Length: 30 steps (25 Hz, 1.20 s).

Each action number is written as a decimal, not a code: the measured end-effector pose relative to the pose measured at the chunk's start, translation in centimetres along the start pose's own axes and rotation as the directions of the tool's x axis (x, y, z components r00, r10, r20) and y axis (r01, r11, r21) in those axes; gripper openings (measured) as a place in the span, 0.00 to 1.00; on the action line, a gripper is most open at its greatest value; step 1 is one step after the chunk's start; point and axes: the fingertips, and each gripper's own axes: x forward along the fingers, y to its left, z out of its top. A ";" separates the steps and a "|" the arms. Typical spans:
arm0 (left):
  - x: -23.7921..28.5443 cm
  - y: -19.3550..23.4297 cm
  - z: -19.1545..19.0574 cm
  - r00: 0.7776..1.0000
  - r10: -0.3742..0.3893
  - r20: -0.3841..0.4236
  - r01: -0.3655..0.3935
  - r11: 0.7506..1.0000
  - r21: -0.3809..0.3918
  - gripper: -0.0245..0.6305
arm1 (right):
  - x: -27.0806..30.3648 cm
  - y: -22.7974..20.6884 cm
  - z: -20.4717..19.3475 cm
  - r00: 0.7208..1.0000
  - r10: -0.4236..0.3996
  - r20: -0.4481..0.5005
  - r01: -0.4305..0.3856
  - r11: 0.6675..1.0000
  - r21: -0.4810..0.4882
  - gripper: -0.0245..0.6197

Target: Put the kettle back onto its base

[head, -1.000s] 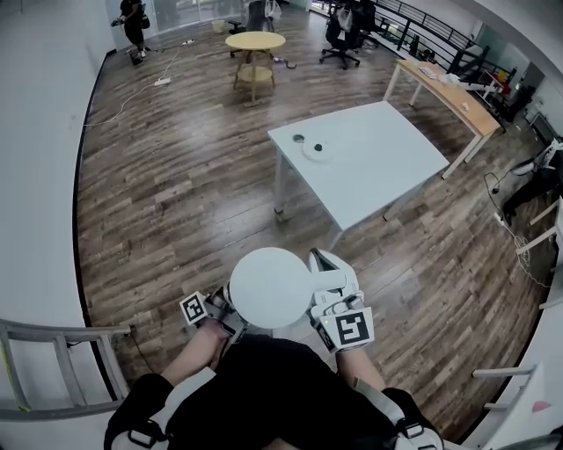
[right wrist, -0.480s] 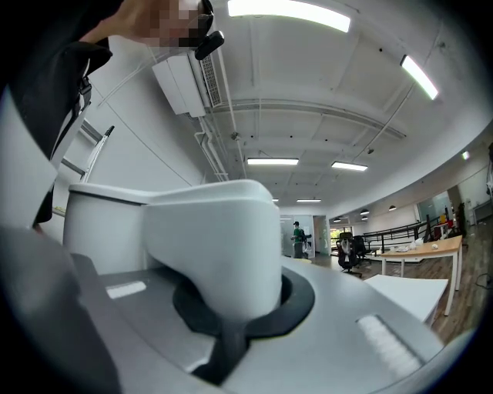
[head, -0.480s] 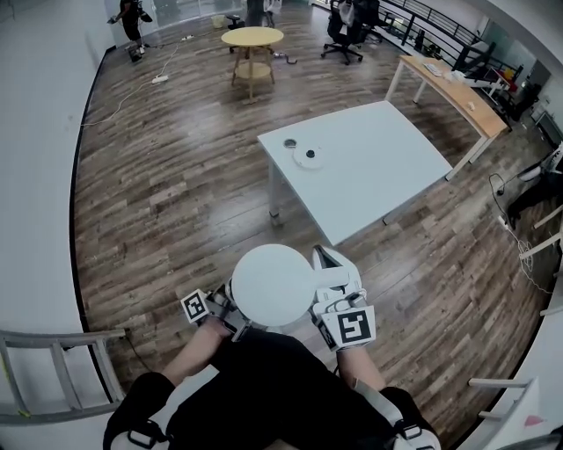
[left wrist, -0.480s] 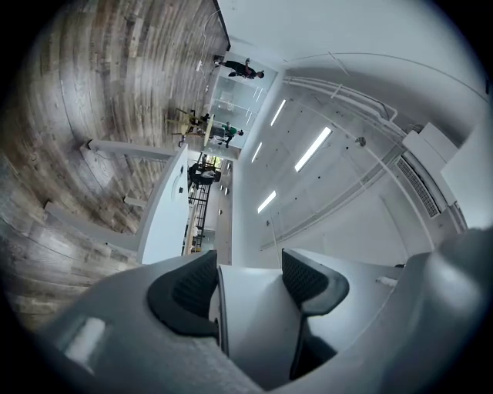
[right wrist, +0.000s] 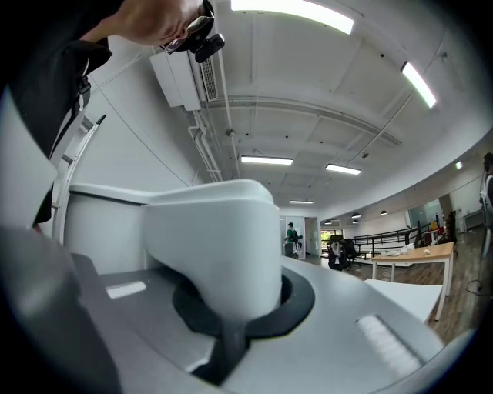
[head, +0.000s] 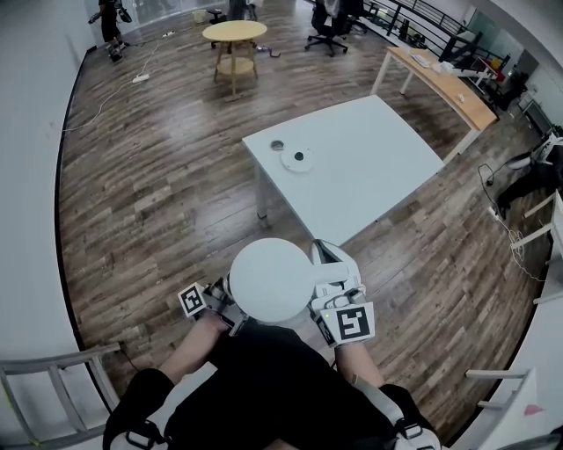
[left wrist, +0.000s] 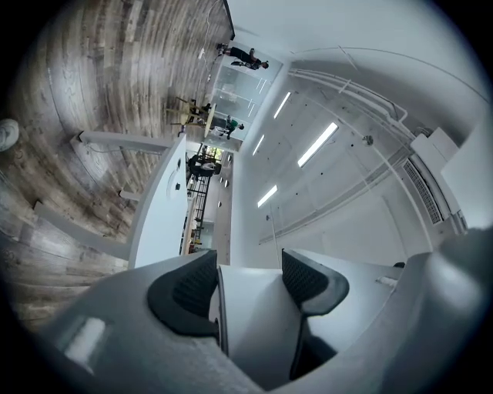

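Note:
A white kettle, seen from above as its round lid [head: 271,279], hangs in front of the person's body over the wood floor. My right gripper [head: 324,268] is shut on the kettle's handle [right wrist: 216,238] at the lid's right side. My left gripper [head: 227,303] is on the kettle's left side, and its dark pads [left wrist: 185,292] press on a white part of the kettle [left wrist: 254,315]. The kettle's base [head: 297,159], a round white disc with a dark centre, lies near the left corner of the white table [head: 378,167] ahead.
A small round thing [head: 277,145] lies on the table beside the base. Farther off stand a round wooden table [head: 234,32], a long wooden desk [head: 440,79] and office chairs [head: 330,18]. A grey metal rack [head: 53,378] is at my lower left. A person [head: 107,18] stands far back.
The table with the base has come nearer and shifted left and lower in the head view. Both grippers keep the same hold on the kettle.

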 end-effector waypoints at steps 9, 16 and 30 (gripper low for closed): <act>6.7 1.7 5.9 0.998 -0.025 -0.050 0.024 0.999 -0.030 0.44 | 7.3 -3.1 0.3 0.999 -0.038 -0.007 0.038 0.998 -0.049 0.05; 11.2 2.3 11.5 0.996 -0.045 -0.076 0.043 0.999 -0.027 0.44 | 13.6 -4.6 -0.1 0.998 -0.056 0.003 0.056 0.996 -0.063 0.05; 17.3 5.4 19.3 0.987 0.011 -0.163 -0.022 0.997 -0.069 0.44 | 22.3 -8.4 -2.8 0.986 -0.163 -0.030 0.162 0.987 -0.024 0.05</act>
